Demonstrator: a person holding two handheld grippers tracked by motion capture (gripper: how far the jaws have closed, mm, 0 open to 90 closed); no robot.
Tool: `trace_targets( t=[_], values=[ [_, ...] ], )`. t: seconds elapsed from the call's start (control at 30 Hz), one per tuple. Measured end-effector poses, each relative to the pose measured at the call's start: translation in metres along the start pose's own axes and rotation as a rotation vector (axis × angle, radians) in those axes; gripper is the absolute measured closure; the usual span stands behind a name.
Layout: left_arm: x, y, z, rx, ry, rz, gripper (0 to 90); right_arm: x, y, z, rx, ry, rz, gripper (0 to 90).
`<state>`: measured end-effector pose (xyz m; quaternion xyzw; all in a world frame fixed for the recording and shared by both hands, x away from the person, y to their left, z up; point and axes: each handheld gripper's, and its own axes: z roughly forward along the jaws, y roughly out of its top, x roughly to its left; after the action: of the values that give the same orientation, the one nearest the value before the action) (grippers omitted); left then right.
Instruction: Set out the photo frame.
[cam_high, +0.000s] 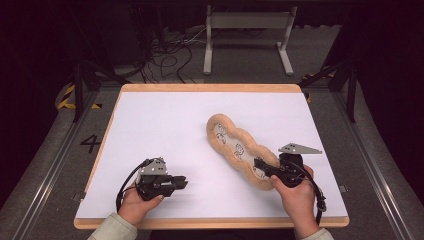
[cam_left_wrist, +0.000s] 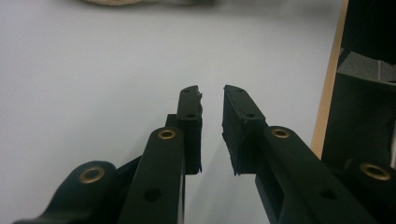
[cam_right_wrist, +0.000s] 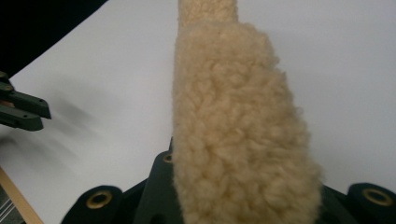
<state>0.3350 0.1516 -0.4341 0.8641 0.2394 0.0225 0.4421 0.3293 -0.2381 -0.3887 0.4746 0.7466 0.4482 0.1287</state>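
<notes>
High view, left to right: your left gripper (cam_high: 181, 183) rests low on the white table top (cam_high: 165, 125), near the front-left corner, its tips pointing right toward the middle. Nothing lies near its tips. Left gripper view: the two black jaws stand a narrow gap apart with bare white surface between them; they clamp nothing. The table's wooden edge (cam_left_wrist: 329, 88) runs down the right of that view, and a sliver of the fleece item (cam_left_wrist: 112, 2) shows blurred at the top.

Centre-right of the table: a long, lumpy tan fleece cushion (cam_high: 235, 145) with a pale inner panel printed with small dark figures lies diagonally, far end toward the middle, near end toward you.

Right: your right gripper (cam_high: 259, 164) meets the cushion's near end, the grey three-cornered plate above it. Right gripper view: the woolly rim (cam_right_wrist: 233, 135) rises straight up from between the jaws and covers their tips, so the jaws are clamped on the fleece rim. Your left gripper's tips show at the left edge, well apart from the cushion.
</notes>
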Motion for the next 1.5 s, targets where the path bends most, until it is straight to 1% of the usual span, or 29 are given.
trace_targets(
  t=[0.03,0.1,0.13,0.17,0.2,0.27,0.3,0.33,0.37,0.4,0.43,0.47,0.5,0.57,0.67,0.7,0.73,0.8,0.87,0.93,0.97,1.0,1.07,1.13,1.17,1.2,1.23,1.37,1.5],
  values=[
    [0.000,0.000,0.000,0.000,0.000,0.000,77.6,0.000,0.000,0.000,0.000,0.000,0.000,77.3],
    [0.000,-0.001,-0.001,0.002,0.001,-0.004,77.6,0.005,0.002,0.000,-0.006,0.023,-0.016,77.3],
    [0.000,-0.001,-0.002,0.004,0.000,-0.011,77.7,0.008,0.002,0.001,-0.014,0.036,-0.035,77.3],
    [0.000,-0.002,-0.002,-0.001,0.004,-0.006,77.7,0.009,0.003,0.001,-0.015,0.048,-0.046,77.3],
    [0.000,-0.002,-0.003,0.002,0.005,-0.006,77.7,0.011,0.004,0.002,-0.015,0.062,-0.062,77.3],
    [0.000,-0.003,-0.004,-0.004,0.010,-0.009,77.8,0.014,0.005,0.003,-0.014,0.106,-0.093,77.3],
    [0.001,-0.003,-0.005,-0.004,0.011,-0.012,77.8,0.016,0.006,0.005,-0.004,0.130,-0.104,77.3],
    [0.000,-0.004,-0.006,-0.003,0.011,-0.021,77.9,0.017,0.006,0.006,0.004,0.140,-0.123,77.3],
    [0.001,-0.004,-0.006,-0.007,0.014,-0.015,78.0,0.020,0.006,0.007,0.017,0.153,-0.144,77.2],
    [0.001,-0.004,-0.006,-0.008,0.016,-0.016,78.0,0.021,0.006,0.008,0.023,0.159,-0.154,77.3],
    [0.000,-0.005,-0.007,-0.003,0.014,-0.026,78.1,0.022,0.006,0.009,0.027,0.166,-0.162,77.3],
    [0.000,-0.005,-0.007,-0.001,0.014,-0.028,78.1,0.023,0.005,0.010,0.029,0.179,-0.181,77.2],
    [0.001,-0.005,-0.007,-0.006,0.018,-0.016,78.2,0.024,0.005,0.011,0.033,0.191,-0.190,77.2],
    [0.001,-0.005,-0.007,-0.009,0.019,-0.018,78.4,0.025,0.004,0.012,0.036,0.217,-0.207,77.2],
    [0.001,-0.005,-0.007,-0.005,0.017,-0.017,78.4,0.024,0.004,0.014,0.059,0.243,-0.280,76.9],
    [0.000,-0.005,-0.007,-0.002,0.013,-0.024,78.4,0.023,0.004,0.014,0.048,0.249,-0.300,76.8],
    [0.001,-0.004,-0.006,-0.006,0.014,-0.013,78.4,0.020,0.004,0.015,0.050,0.253,-0.301,76.7],
    [0.001,-0.004,-0.006,-0.004,0.014,-0.013,78.4,0.014,0.004,0.017,0.051,0.267,-0.297,76.4],
    [0.001,-0.004,-0.006,-0.003,0.014,-0.012,78.3,0.008,0.003,0.018,0.061,0.255,-0.319,76.0],
    [0.001,-0.004,-0.005,-0.003,0.016,-0.012,78.3,0.004,0.003,0.019,0.053,0.217,-0.354,75.5],
    [0.001,-0.004,-0.005,-0.003,0.016,-0.012,78.3,0.004,0.003,0.019,0.053,0.217,-0.354,75.5],
    [0.000,-0.004,-0.005,-0.003,0.017,-0.011,78.3,0.001,0.003,0.019,0.053,0.206,-0.362,75.4],
    [0.001,-0.004,-0.005,-0.003,0.016,-0.011,78.3,-0.004,0.004,0.018,0.046,0.207,-0.364,75.4],
    [0.001,-0.004,-0.004,-0.003,0.016,-0.012,78.2,-0.007,0.004,0.018,0.047,0.196,-0.377,74.5],
    [0.001,-0.004,-0.004,-0.002,0.018,-0.011,78.3,-0.008,0.005,0.017,0.044,0.181,-0.388,73.2],
    [0.001,-0.004,-0.004,-0.003,0.020,-0.010,78.2,-0.009,0.005,0.016,0.042,0.162,-0.412,71.9],
    [0.001,-0.003,-0.004,-0.003,0.023,-0.011,78.2,-0.010,0.006,0.016,0.048,0.141,-0.425,70.5],
    [0.002,-0.002,-0.004,-0.002,0.028,-0.015,78.1,-0.013,0.005,0.018,0.060,0.086,-0.457,67.0],
    [0.003,-0.002,-0.003,-0.002,0.031,-0.018,78.1,-0.018,0.006,0.021,0.053,0.065,-0.450,63.6]
  ],
)
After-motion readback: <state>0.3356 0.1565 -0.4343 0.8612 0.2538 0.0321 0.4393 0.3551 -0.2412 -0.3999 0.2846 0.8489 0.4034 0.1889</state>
